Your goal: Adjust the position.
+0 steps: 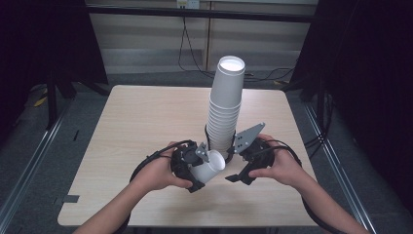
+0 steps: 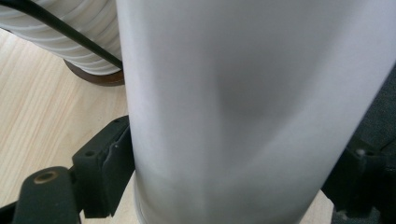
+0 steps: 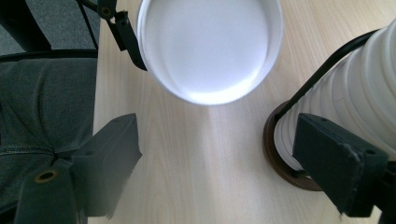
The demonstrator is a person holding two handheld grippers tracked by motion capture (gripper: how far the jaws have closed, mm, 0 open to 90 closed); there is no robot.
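In the lower middle of the high view the left gripper holds a single white paper cup, tipped on its side with its open mouth turned toward the right of the frame. In the left gripper view the cup's wall runs from top to bottom of the frame, and the jaws press against it from either side. Just right of the cup in the high view sits the right gripper, its jaws spread wide and holding nothing. In the right gripper view those jaws stand apart at the lower left and lower right corners, with the cup's mouth at the top middle. A tall stack of white paper cups rises from the centre of the light wooden worktop and leans toward the upper right. Its dark round base shows at the right edge of the right gripper view, close beside the right-hand jaw.
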